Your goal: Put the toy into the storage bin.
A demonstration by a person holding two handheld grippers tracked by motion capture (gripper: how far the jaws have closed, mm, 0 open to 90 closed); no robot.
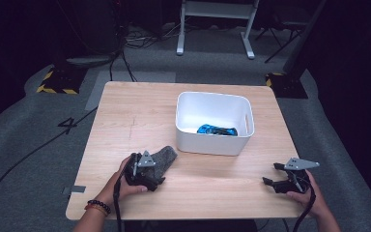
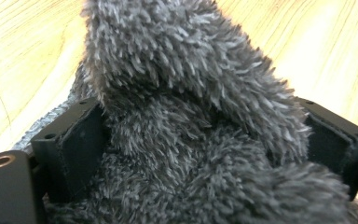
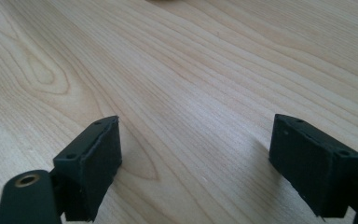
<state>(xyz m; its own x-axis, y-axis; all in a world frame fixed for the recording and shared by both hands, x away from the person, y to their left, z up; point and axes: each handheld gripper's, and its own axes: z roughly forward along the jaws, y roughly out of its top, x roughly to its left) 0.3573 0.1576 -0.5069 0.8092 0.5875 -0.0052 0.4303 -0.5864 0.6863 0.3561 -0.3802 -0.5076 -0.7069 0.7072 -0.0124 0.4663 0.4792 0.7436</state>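
A fluffy grey sock (image 1: pixel 166 155) lies on the wooden table (image 1: pixel 135 116) at the front left. My left gripper (image 1: pixel 155 171) sits low over its near end. In the left gripper view the sock (image 2: pixel 191 93) fills the gap in my left gripper (image 2: pixel 200 144) and brushes both pads (image 2: pixel 81 144), whose jaws stand wide and do not squeeze it. My right gripper (image 1: pixel 270 174) rests near the front right edge, open, with bare wood between the jaws of my right gripper (image 3: pixel 196 158).
A white plastic bin (image 1: pixel 212 140) stands at the table's middle right, with a blue item (image 1: pixel 216 130) lying in it. Cables trail over the grey floor beyond the table, and a white desk frame (image 1: pixel 217 14) stands at the back.
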